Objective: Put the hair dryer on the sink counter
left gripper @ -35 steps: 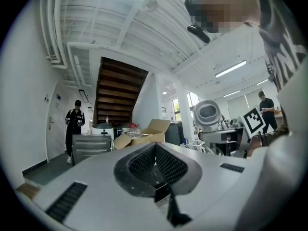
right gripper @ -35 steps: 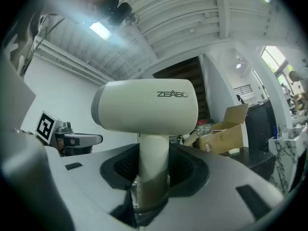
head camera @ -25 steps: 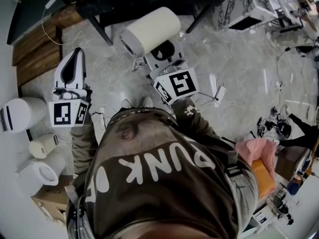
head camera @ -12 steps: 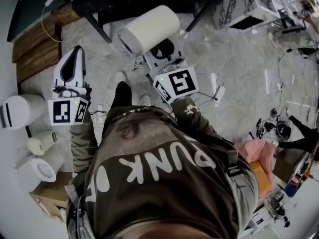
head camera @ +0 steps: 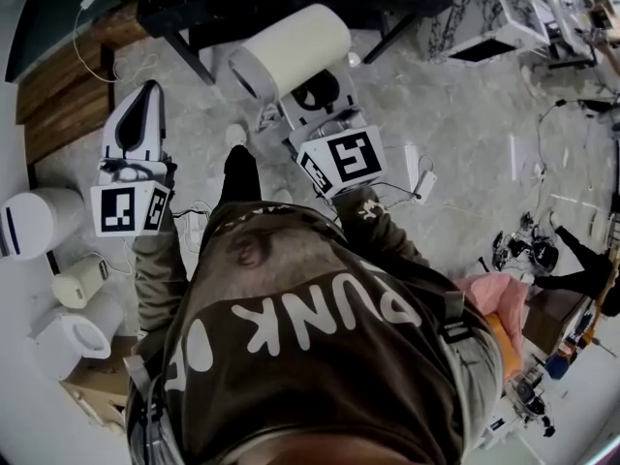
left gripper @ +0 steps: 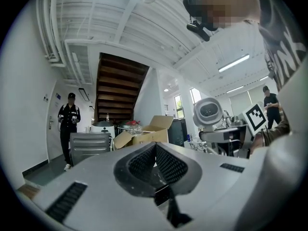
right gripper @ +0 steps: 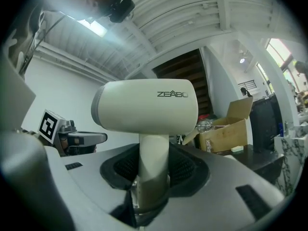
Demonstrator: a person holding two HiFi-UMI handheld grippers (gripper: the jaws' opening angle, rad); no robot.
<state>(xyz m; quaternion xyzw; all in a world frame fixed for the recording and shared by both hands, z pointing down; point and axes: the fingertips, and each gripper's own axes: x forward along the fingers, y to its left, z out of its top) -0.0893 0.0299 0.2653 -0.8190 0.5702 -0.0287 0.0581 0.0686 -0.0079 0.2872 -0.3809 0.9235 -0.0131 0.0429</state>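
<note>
A cream hair dryer [head camera: 291, 56] stands upright by its handle between the jaws of my right gripper [head camera: 316, 98], which is shut on it. In the right gripper view the handle [right gripper: 153, 170] is pinched between the dark pads and the barrel [right gripper: 144, 105] lies across above them. My left gripper [head camera: 147, 87] is held out at the left over the floor, its jaws together with nothing in them. The left gripper view shows the left gripper [left gripper: 155, 146] with both tips meeting. No sink counter is in sight.
Below me is a marbled grey floor with loose cables [head camera: 421, 177]. White appliances [head camera: 29, 223] and a kettle [head camera: 82, 281] stand at the left, a cardboard box [head camera: 92, 386] below them. Black table legs [head camera: 194, 61] lie ahead. A person [left gripper: 70, 129] stands far off by a staircase.
The person's dark-trousered leg has swung forward between the two grippers. Both grippers have shifted a little over the floor. The hair dryer stays in the right gripper's hold.
</note>
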